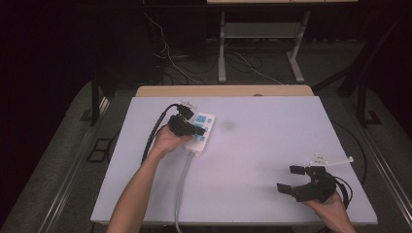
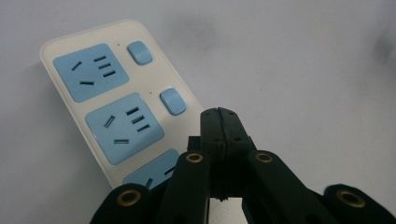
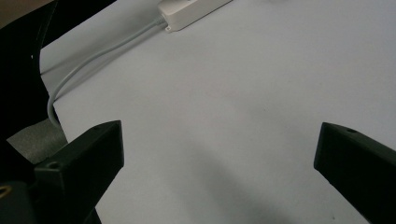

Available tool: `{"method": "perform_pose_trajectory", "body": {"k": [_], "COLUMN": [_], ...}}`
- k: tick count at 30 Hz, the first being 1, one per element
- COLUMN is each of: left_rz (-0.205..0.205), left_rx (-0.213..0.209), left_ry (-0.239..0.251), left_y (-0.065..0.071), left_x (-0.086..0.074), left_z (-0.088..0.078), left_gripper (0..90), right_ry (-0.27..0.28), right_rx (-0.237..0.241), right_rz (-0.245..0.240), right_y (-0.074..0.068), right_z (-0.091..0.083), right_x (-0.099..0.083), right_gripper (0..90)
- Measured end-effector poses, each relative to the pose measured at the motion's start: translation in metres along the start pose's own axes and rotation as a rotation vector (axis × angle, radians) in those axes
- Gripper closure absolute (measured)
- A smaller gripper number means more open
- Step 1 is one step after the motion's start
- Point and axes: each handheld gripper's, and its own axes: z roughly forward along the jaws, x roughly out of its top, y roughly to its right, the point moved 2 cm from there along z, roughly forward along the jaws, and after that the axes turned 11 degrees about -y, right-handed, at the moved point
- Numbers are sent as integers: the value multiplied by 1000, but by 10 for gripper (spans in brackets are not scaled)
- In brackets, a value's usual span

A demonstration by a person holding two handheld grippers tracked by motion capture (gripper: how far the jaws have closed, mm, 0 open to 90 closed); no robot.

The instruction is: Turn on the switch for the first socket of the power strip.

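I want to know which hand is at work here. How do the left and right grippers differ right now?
The left gripper has its jaws pressed together with nothing between them; the right gripper holds its jaws wide apart. The left gripper hovers over the power strip, tips beside a blue switch; the right gripper sits over bare table, far from the strip. Both are black and hand-held.

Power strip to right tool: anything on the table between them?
Nothing. In the high view the white table is bare between the power strip and the open right tool. The right gripper view shows the same bare stretch.
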Motion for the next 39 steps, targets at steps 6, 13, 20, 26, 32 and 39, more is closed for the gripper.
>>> {"method": "perform_pose_trajectory", "body": {"k": [6, 13, 20, 26, 32, 39], "left_rz": [1, 10, 12, -7, 0, -7], "left_rx": [-5, 11, 33, 18, 5, 9], "left_ry": [-25, -36, -21, -5, -8, -16], "left_y": [0, 2, 1, -1, -3, -2], "left_x": [-1, -2, -5, -8, -9, -8], "left_z": [6, 10, 9, 9, 10, 12], "left_gripper": [894, 894, 894, 895, 899, 900], "right_ry": [0, 0, 1, -2, -2, 5], "right_rx": [0, -1, 0, 1, -1, -3], "right_rz": [-1, -1, -1, -2, -2, -1], "right_y": [0, 0, -1, -1, -1, 0], "right_z": [0, 0, 0, 0, 0, -2], "right_x": [0, 0, -1, -1, -1, -1], "right_gripper": [13, 13, 13, 13, 13, 13]}}
